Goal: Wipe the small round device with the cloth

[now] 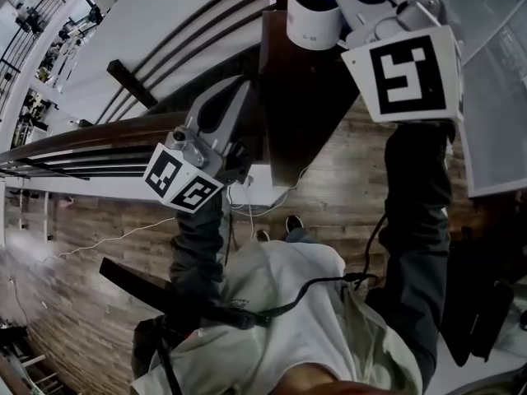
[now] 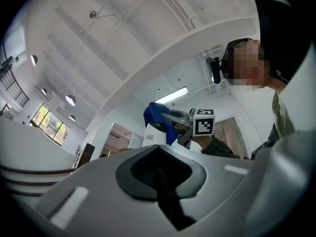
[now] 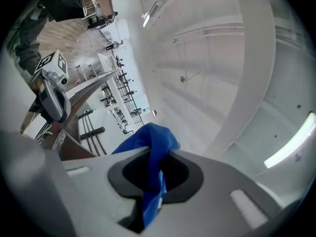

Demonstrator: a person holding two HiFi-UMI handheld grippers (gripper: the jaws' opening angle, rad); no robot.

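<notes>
right gripper (image 3: 154, 168) pinches blue cloth (image 3: 152, 138); left gripper (image 2: 161, 168) closed, empty

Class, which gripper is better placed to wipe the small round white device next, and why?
Right. The right gripper is shut on the blue cloth and holds it at the small round white device. The left gripper is shut, empty and apart from the device.

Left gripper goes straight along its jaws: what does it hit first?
Probably the blue cloth held in the right gripper, over the white round device. Both sit just above the closed tips of the left gripper in its view. Gap between them is unclear.
</notes>
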